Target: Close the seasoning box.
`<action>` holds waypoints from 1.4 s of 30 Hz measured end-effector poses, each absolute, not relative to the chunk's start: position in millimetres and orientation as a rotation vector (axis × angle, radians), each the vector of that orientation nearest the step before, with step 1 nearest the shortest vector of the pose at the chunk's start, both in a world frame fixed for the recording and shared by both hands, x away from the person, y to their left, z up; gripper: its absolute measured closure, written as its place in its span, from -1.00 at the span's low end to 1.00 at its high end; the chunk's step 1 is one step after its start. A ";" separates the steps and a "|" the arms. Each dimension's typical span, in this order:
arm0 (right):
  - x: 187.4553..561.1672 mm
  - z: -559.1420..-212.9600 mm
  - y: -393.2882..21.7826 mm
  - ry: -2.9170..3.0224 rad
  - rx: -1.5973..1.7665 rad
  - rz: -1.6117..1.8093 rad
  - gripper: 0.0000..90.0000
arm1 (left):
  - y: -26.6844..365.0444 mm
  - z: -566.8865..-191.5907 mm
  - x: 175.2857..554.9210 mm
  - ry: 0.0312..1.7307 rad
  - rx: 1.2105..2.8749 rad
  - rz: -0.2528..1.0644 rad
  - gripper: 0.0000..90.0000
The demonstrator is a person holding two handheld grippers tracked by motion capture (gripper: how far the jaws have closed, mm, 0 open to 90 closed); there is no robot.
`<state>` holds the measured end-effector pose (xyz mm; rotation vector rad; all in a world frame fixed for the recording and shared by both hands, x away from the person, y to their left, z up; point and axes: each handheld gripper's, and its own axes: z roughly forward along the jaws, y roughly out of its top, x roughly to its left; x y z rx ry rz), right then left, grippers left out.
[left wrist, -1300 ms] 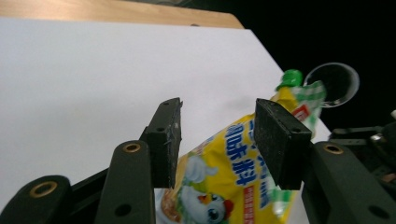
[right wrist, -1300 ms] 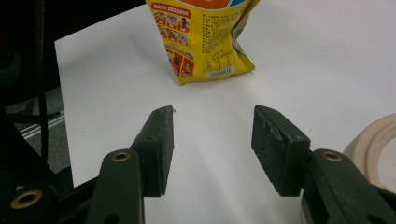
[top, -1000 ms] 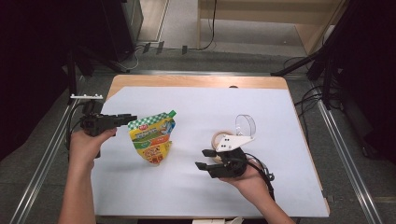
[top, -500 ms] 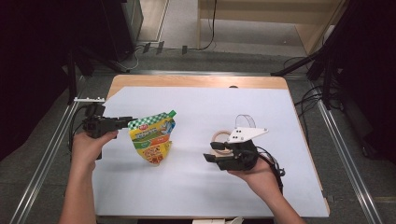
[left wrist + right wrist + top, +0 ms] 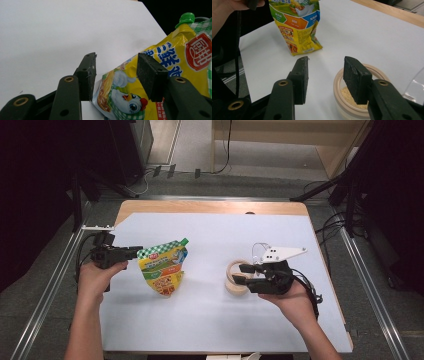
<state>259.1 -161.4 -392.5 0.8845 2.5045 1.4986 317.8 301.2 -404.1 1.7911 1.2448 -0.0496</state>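
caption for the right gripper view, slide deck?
Right gripper, jaws apart and empty, above a beige container of yellowish powder; a yellow pouch beyond on the white table.

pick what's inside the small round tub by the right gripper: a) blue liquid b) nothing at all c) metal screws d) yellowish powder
d: in the right gripper view the round tub is open at the top and holds a layer of yellowish, grainy powder, with the right gripper hovering just above it, jaws apart.
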 end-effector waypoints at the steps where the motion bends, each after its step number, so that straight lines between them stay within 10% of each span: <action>1: 259.7 -391.3 -163.4 2.504 0.887 1.498 0.28 | 302.0 -404.0 317.7 1.245 1.789 -0.053 0.13; 22: 263.4 -365.4 -205.4 2.501 0.932 1.471 1.00 | 300.9 -405.1 317.4 1.244 1.790 -0.068 0.09; 42: 274.2 -356.7 -257.3 2.348 1.081 1.456 1.00 | 301.5 -406.9 317.4 1.248 1.798 -0.071 0.09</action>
